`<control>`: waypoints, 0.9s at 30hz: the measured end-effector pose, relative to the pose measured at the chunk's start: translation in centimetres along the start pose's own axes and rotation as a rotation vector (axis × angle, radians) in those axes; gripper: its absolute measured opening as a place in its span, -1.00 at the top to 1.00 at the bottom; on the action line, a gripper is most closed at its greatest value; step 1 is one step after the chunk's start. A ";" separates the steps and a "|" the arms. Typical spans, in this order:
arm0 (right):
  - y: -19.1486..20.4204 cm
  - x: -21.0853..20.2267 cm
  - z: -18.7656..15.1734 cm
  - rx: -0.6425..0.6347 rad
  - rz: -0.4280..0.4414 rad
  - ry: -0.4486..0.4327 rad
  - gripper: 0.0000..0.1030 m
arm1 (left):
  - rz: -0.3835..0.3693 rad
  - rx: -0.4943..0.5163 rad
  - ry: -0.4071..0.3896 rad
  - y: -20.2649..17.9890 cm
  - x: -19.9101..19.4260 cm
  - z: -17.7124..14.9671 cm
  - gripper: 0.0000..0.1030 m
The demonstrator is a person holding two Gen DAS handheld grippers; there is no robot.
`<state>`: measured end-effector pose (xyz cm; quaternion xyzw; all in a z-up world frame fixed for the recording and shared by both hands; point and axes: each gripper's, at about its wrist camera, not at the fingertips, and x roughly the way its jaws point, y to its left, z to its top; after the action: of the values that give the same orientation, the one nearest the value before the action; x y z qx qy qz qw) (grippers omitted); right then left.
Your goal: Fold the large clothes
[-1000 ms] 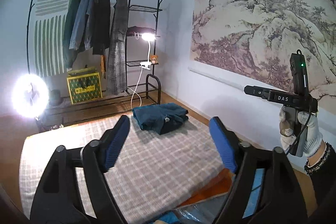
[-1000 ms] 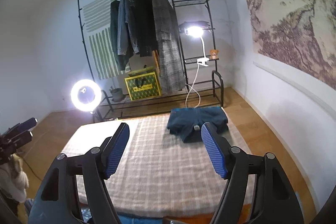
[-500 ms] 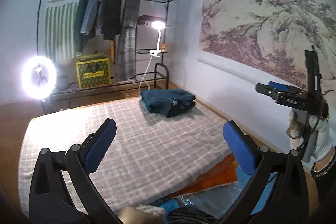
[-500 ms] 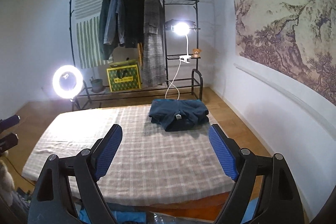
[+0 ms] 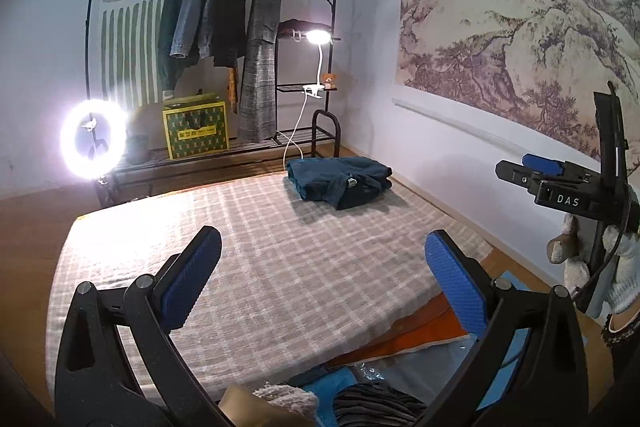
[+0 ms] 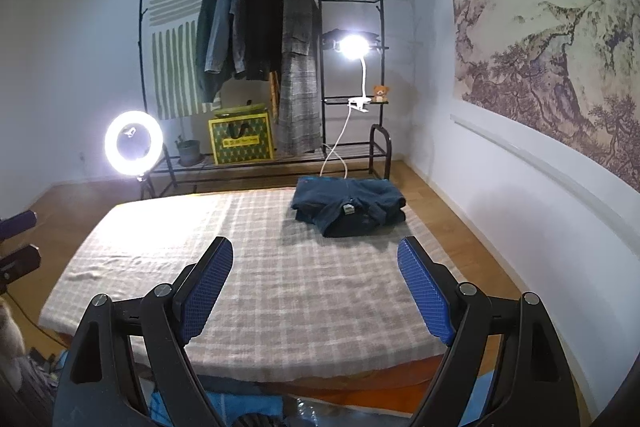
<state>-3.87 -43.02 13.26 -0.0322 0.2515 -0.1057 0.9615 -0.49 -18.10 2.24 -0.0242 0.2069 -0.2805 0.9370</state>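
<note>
Both grippers, left (image 5: 322,279) and right (image 6: 316,285), jaws just widened, gaping and empty. Folded navy garment (image 6: 347,207) lies ahead, far mat (image 6: 160,247) corner. Both have dipped toward the unfolded pile (image 5: 376,403) below; next pickup likely.

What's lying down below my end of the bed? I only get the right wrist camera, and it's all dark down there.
Observer: The left wrist camera shows a fluffy cream cloth below the near edge of the bed.
Operator: Only that one?
Observer: No, a dark striped cloth lies right beside it.
Operator: Is the left gripper holding anything?
Observer: No. The left gripper is open with nothing between its fingers; its jaws have just been opening.
</note>
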 end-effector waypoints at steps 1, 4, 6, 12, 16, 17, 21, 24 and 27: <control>0.0 0.1 0.0 0.000 0.006 0.000 -0.64 | 0.003 0.002 -0.001 0.0 0.0 -0.1 -1.00; 0.2 0.1 -0.2 -0.001 0.007 0.003 -0.64 | 0.005 0.007 -0.003 0.0 -0.2 -0.1 -1.00; 0.2 0.2 -0.2 -0.004 0.007 0.006 -0.64 | 0.006 0.006 -0.003 -0.1 -0.1 -0.2 -1.00; 0.4 0.1 -0.3 -0.016 0.012 0.004 -0.64 | 0.007 0.009 -0.003 0.0 -0.2 -0.2 -1.00; 0.3 0.2 -0.4 -0.017 0.014 0.006 -0.64 | 0.011 0.009 -0.003 -0.2 -0.2 -0.3 -1.00; 0.3 0.2 -0.4 -0.017 0.013 0.007 -0.64 | 0.010 0.009 -0.004 -0.2 -0.2 -0.2 -1.00; 0.1 0.4 -0.4 -0.015 0.023 0.013 -0.64 | 0.011 0.011 -0.004 -0.3 -0.2 -0.3 -1.00; 0.1 0.5 -0.4 -0.017 0.023 0.015 -0.64 | 0.009 0.011 -0.004 -0.3 -0.3 -0.3 -1.00; 0.2 0.5 -0.4 -0.017 0.027 0.016 -0.64 | 0.009 0.012 -0.005 -0.2 -0.3 -0.3 -1.00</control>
<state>-3.62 -42.99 12.61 -0.0362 0.2606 -0.0909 0.9605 -0.93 -18.14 2.08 -0.0181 0.2029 -0.2774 0.9389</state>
